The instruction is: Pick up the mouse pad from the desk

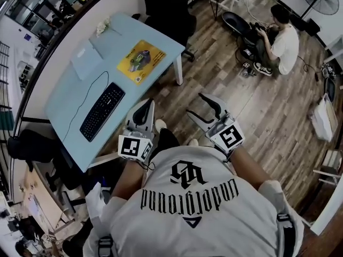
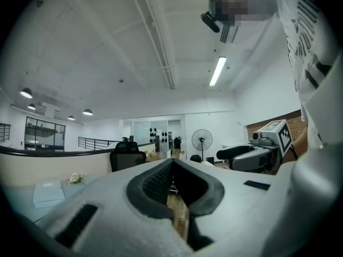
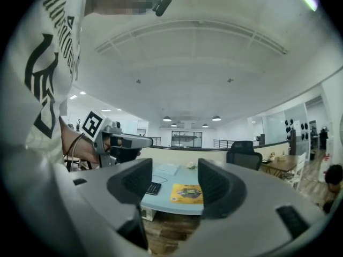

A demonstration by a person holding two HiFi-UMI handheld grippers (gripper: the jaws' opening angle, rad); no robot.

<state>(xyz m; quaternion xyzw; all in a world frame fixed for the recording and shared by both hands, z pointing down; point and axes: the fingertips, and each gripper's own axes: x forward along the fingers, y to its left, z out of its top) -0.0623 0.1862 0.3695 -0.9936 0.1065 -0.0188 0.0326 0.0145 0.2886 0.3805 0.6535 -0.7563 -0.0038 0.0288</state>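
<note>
white t-shirt with black lettering fills the bottom of the head view, and from here i see both tools held out ahead of it over the wood floor, well short of the desk.

by my reading the task has not really begun. nothing is lifted and nothing is touched: the whole approach, the grip and the pick-up are all left to do.

left gripper has its pads brought together at the tips with nothing between them. right gripper stands with its jaws apart, about half wide, and empty; in its own view the desk shows through the gap, far off.

mouse pad lies flat on the pale blue desk top, near the desk's end with the white leg, close to the edge that faces the open floor. it is a yellow rectangle with a dark printed picture in the middle, thin and even, no corner lifted that i can see. keyboard sits apart from it further along the desk, with bare top between them. being so thin and flat, i judge it will need a jaw worked under an edge.
</note>
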